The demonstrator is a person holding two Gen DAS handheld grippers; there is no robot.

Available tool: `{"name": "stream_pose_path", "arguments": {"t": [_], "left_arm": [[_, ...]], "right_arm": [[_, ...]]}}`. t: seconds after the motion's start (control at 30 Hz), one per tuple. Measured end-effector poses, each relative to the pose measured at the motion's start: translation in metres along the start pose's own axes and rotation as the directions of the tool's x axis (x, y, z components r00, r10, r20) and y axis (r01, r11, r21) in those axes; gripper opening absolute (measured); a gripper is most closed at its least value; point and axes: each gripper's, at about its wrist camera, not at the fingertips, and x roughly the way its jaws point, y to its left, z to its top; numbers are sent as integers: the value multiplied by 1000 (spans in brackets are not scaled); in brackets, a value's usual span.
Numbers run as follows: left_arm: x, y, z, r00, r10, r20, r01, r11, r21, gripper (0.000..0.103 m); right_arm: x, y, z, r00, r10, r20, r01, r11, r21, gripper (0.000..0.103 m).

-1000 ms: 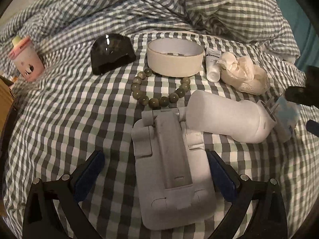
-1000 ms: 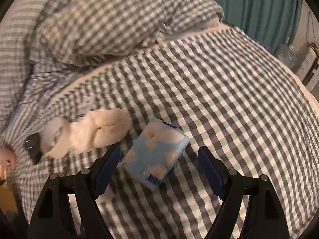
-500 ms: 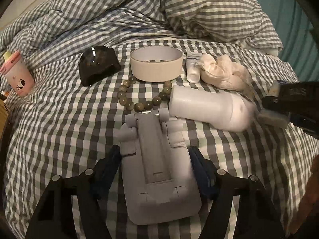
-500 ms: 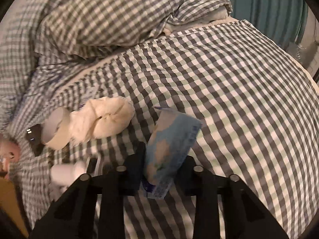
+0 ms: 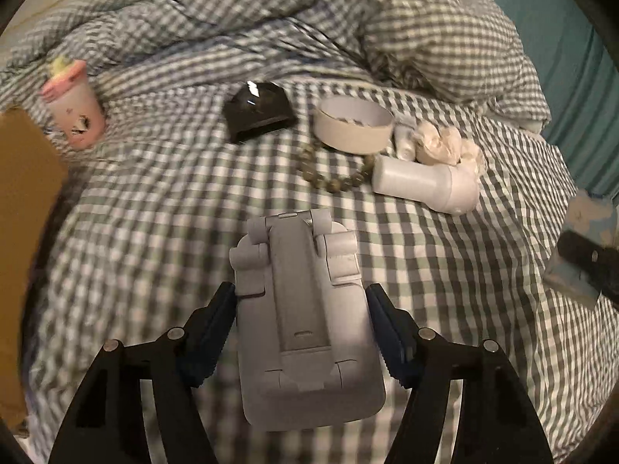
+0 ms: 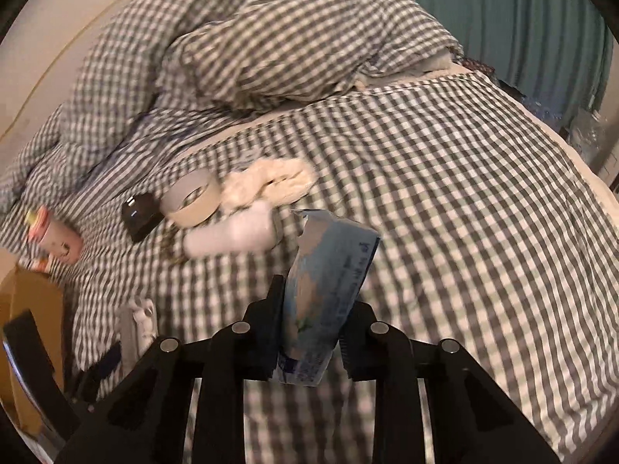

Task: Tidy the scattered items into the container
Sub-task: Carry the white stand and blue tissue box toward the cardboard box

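My left gripper [image 5: 305, 332] pinches the grey phone stand [image 5: 305, 324] between its pads; my right gripper [image 6: 309, 332] clamps the blue tissue pack [image 6: 329, 290], raised over the bed [image 6: 464, 212]

left gripper [image 5: 301, 328], right gripper [image 6: 311, 332]: black linkage arms, silver rivets, ribbed dark-blue pads.

A gray-and-white checked bedsheet [image 5: 154, 201] covers the bed. A rumpled duvet [image 5: 271, 31] in the same check lies heaped along its far side. A checked pillow [image 6: 309, 50] rests on the heap. A teal curtain [image 6: 522, 19] hangs behind the bed on the right.
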Motion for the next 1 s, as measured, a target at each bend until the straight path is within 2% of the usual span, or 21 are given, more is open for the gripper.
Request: {"name": "stream_pose_path", "arguments": {"t": [0.27, 0.53, 0.8, 1.0], "left_arm": [[-58, 43, -4, 997, 32, 68, -29, 999, -43, 69], [-118, 85, -12, 988, 39, 147, -25, 995, -98, 67], [-143, 133, -24, 990, 41, 136, -29, 995, -93, 67], [-164, 166, -26, 987, 16, 162, 3, 993, -119, 67]], "right_arm": [[-46, 37, -26, 998, 52, 23, -50, 996, -68, 24], [-100, 83, -53, 993, 95, 67, -84, 985, -148, 24], [-116, 136, -80, 988, 142, 54, -129, 973, -192, 24], [-137, 184, -89, 985, 159, 71, -135, 954, -268, 24]]}}
